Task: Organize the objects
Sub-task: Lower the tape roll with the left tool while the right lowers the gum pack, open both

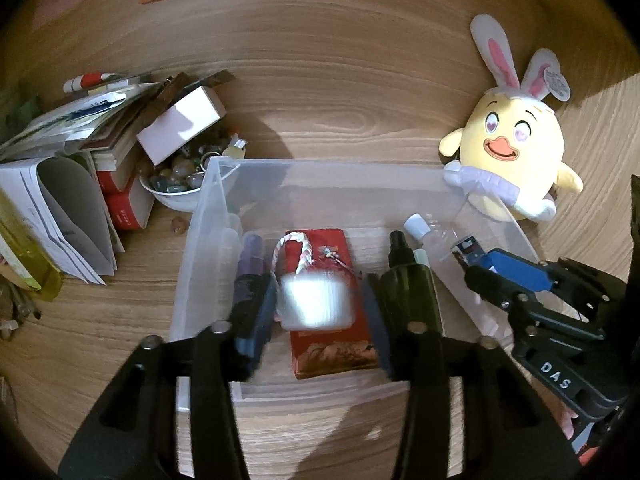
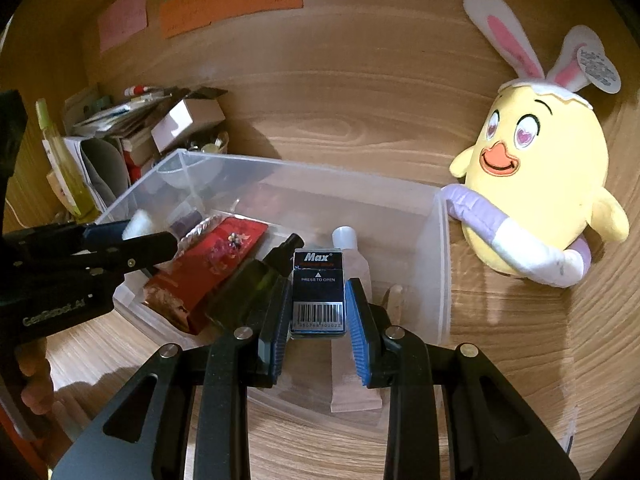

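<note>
A clear plastic bin [image 1: 208, 216] [image 2: 440, 260] stands on the wooden surface. In it lie a red pouch [image 1: 336, 344] [image 2: 192, 280] with a braided cord, a dark green spray bottle [image 1: 412, 288] [image 2: 248, 288], a purple bottle [image 1: 252, 252] and a clear white-capped bottle [image 1: 416, 226] [image 2: 344, 238]. My left gripper [image 1: 316, 300] [image 2: 132, 236] hangs over the pouch, jaws apart. A blurred white ribbed cup [image 1: 316, 302] [image 2: 136, 224] sits between them with a thin gap on its right. My right gripper [image 2: 318, 284] [image 1: 480, 268] is shut on a small black "Max" box [image 2: 318, 292] over the bin's right half.
A yellow chick plush [image 1: 516, 140] [image 2: 540, 168] with rabbit ears leans on the bin's far right corner. Left of the bin are stacked books and papers [image 1: 60, 184], a white box [image 1: 180, 124] and a bowl of stones [image 1: 176, 184]. Coloured notes [image 2: 228, 4] hang on the back wall.
</note>
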Motion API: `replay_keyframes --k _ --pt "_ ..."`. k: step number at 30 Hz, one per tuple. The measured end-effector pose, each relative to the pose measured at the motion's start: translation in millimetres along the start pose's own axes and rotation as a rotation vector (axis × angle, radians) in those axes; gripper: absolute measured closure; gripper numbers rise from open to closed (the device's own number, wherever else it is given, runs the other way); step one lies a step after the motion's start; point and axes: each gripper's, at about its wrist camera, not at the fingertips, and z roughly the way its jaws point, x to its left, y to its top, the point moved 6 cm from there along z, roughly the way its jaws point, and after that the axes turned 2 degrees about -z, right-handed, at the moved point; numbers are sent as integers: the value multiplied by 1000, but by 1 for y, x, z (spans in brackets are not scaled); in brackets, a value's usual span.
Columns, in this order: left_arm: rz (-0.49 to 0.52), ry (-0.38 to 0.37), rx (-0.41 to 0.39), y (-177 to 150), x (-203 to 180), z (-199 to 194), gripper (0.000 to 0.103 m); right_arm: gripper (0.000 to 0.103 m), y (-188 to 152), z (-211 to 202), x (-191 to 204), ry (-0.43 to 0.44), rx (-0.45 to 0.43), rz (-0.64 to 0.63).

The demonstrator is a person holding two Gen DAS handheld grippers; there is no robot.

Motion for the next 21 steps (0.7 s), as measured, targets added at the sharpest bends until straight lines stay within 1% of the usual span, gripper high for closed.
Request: replay_keyframes --k 1,8,10,12,14,16,18,21 --pt "-8 -9 2 0 0 0 40 78 -1 1 1 1 6 -3" --pt "-20 -27 -9 1 1 -8 40 78 -1 1 3 39 26 11" --pt "-18 -30 -15 1 1 -11 40 73 -1 0 2 44 30 15" --pt "-14 -31 -23 2 -1 -16 40 61 -1 -2 2 46 25 20" --pt "-11 -34 -32 2 -3 -21 38 56 0 -7 2 43 11 22" --pt "-11 -34 -43 2 -4 -26 33 51 2 -13 3 39 -9 16" --pt "-8 -34 -54 2 -5 -33 29 42 4 -19 4 35 -27 12" --pt "0 -28 -74 1 -5 -44 20 34 6 -31 5 29 -58 13"
